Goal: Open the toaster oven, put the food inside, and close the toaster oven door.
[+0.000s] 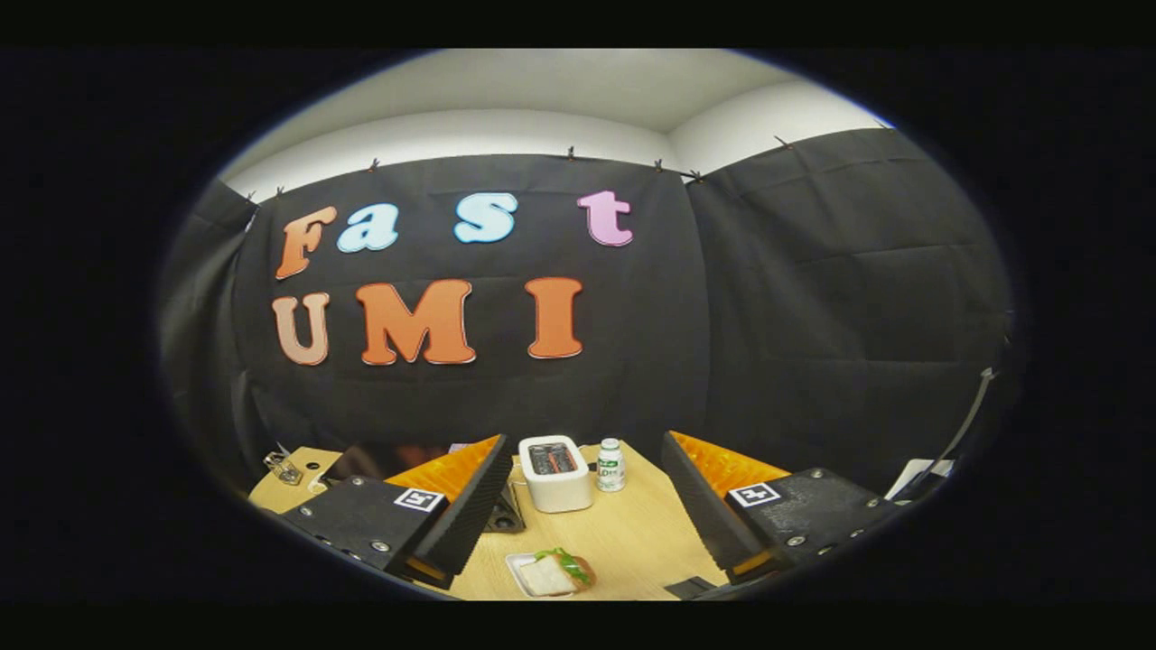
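The gripper [578, 506] hung above the light wooden table [632, 542], its two fingers spread wide apart, released, with nothing between them but open air and the tabletop below.

Beyond the fingers, and framed in the gap between them, stood a small white box-shaped toaster [555, 472] with dark slots on its top face. Whether it had a front door could not be told from this high angle. Just beside it, on its right, stood a small white plastic bottle [611, 465] with a green label and white cap, upright, close to the toaster but apart from it.

Nearer in, just ahead of the fingers and between them, sat a small white rectangular tray [526, 578] on the table. In it lay the food [562, 571]: a pale slice of bread with green leaf and a brownish-orange piece at its far side. The tray sat well apart from the toaster, with bare wood between the two.

Tucked against the left finger's inner edge was a dark, angular thing [506, 519], partly hidden, too covered to make out. Off at the table's far left corner lay a small metallic clip-like object [284, 468]. Behind everything hung the black cloth wall [813, 298], and above it a strip of white wall and ceiling.
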The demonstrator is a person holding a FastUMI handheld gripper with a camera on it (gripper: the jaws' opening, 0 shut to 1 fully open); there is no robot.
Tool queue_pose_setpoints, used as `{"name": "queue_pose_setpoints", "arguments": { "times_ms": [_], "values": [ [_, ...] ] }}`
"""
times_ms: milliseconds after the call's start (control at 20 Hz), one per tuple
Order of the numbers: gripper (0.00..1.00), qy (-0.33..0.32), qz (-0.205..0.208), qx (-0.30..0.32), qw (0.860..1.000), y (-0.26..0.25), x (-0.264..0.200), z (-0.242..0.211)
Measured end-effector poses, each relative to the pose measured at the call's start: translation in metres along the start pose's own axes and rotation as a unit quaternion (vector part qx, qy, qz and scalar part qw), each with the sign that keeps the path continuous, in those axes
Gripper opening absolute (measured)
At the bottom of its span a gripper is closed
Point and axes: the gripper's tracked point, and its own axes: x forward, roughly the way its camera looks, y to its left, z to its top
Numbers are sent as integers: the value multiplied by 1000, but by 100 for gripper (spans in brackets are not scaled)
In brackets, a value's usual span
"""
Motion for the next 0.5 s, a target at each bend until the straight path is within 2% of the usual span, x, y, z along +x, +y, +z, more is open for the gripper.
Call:
{"name": "queue_pose_setpoints", "arguments": {
  "times_ms": [300,500],
  "values": [
    [99,4,9,-6,1000,11,4,-2],
    [99,10,27,-6,1000,37,12,-5]
  ]
}}
